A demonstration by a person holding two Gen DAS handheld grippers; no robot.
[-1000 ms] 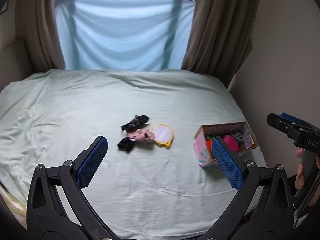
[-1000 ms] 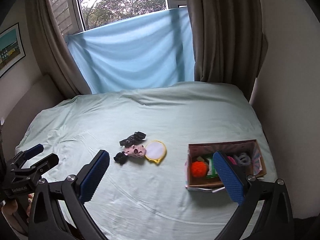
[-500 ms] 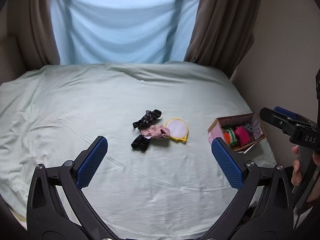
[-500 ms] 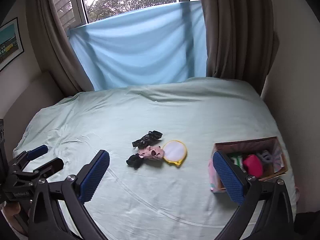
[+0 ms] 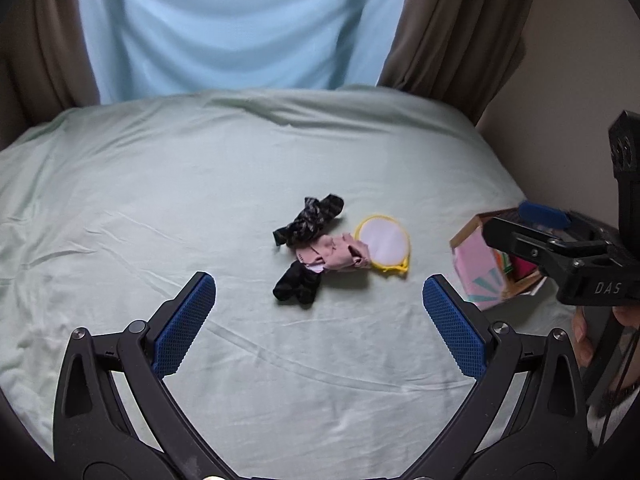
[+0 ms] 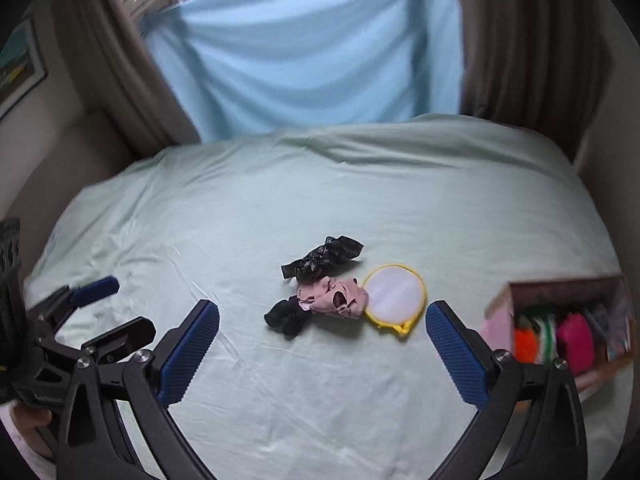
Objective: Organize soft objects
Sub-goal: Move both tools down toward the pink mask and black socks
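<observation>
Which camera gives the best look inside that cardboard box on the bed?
The right wrist view: the box shows its open top with orange, green and pink things inside, though blurred. In the left wrist view the right gripper covers most of the box.

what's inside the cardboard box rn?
Cardboard box holds an orange pompom, something green-and-white and a pink pouch. Anything underneath them is hidden.

I see the bed (image 5: 160, 184) under a creased pale green sheet. Mid-bed lie a patterned black cloth (image 5: 310, 219), a pink cloth (image 5: 336, 256), a black sock (image 5: 296, 286), a yellow-rimmed round pad (image 5: 383, 240); the open box (image 6: 560, 320) sits at the right edge.
</observation>
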